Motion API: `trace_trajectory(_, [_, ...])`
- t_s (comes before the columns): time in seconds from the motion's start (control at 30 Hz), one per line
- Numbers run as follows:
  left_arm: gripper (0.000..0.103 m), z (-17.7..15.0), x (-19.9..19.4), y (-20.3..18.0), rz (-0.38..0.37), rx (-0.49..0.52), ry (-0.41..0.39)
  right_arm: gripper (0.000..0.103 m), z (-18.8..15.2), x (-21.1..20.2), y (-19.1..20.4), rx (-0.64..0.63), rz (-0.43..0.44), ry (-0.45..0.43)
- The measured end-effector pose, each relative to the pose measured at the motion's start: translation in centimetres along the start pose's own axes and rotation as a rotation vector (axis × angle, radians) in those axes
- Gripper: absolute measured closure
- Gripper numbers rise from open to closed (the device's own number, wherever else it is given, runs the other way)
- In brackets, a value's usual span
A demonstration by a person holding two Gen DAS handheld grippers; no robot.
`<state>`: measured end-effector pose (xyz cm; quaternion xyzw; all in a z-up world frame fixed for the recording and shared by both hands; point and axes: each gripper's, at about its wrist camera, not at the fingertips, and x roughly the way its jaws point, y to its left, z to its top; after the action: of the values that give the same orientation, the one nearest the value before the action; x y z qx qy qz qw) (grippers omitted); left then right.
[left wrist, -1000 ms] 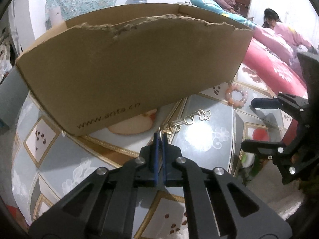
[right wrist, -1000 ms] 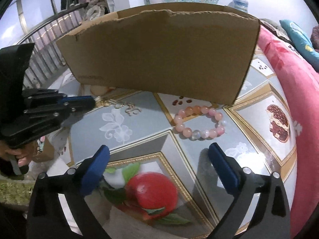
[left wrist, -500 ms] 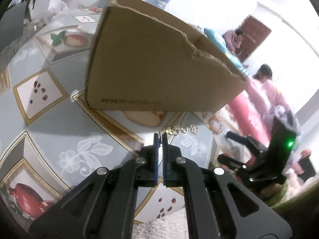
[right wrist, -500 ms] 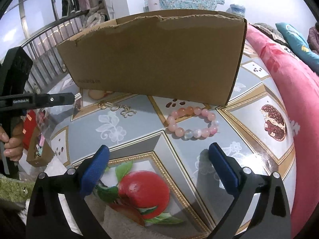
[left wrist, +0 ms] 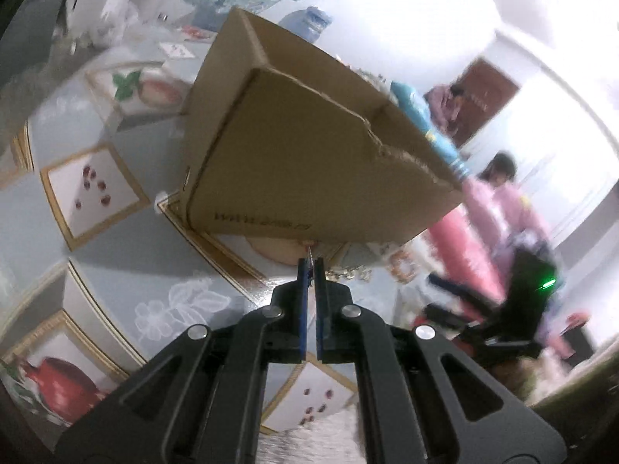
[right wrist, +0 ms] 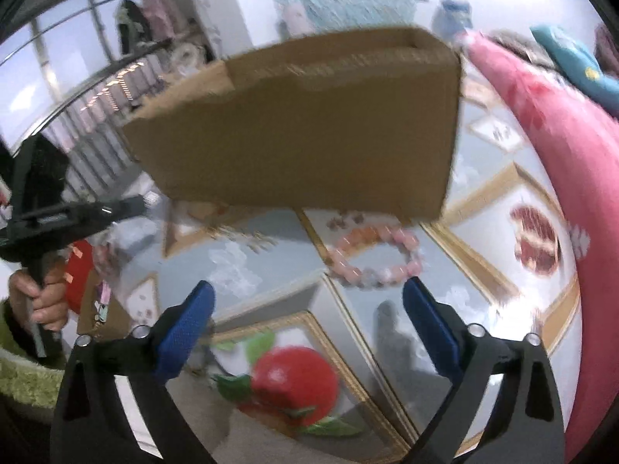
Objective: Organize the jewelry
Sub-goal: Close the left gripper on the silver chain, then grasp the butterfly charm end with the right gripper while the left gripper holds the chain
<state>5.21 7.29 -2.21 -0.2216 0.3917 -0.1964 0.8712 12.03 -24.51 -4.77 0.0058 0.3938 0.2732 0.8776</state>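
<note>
Two grippers work here. Left gripper, blue-padded, is pinched nearly closed on the end of a thin gold chain trailing onto the patterned desk; lifting it over the open brown cardboard box seems next. Right gripper gapes wide, empty, near one pink beaded bracelet lying before that one box.
</note>
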Motion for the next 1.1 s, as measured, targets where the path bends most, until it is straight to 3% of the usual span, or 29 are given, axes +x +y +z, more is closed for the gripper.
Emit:
trace_trajectory(0.13, [0.101, -0.4, 1.5, -1.5, 0.039, 0.068, 0.032, 0.03, 0.8, 0.7, 1.6, -0.054, 0.033, -0.004])
trace_trajectory(0.2, [0.101, -0.5, 2.2, -2.1, 0.05, 0.094, 0.039, 0.046, 1.0, 1.6, 2.2, -0.067, 0.05, 0.013])
trace_trajectory(0.3, [0.101, -0.7, 2.5, -2.7, 0.056, 0.121, 0.04, 0.06, 1.5, 2.9, 3.0, -0.114, 0.054, 0.037])
trace_trajectory(0.37, [0.101, -0.8, 2.7, -3.1, 0.059, 0.137, 0.042, 0.067, 1.7, 3.8, 3.4, -0.143, 0.05, 0.05])
trace_trajectory(0.73, [0.101, -0.9, 2.9, -2.9, 0.064, 0.142, 0.053, 0.07, 2.4, 6.2, 3.9, -0.215, -0.008, 0.069])
trace_trajectory(0.9, [0.101, -0.8, 3.3, -3.1, 0.064, 0.142, 0.054, 0.09, 2.3, 6.0, 4.1, -0.212, -0.021, 0.075])
trace_trajectory(1.1, [0.101, -0.9, 3.3, -3.2, 0.063, 0.143, 0.05, 0.091, 2.3, 5.7, 4.0, -0.193, -0.02, 0.085])
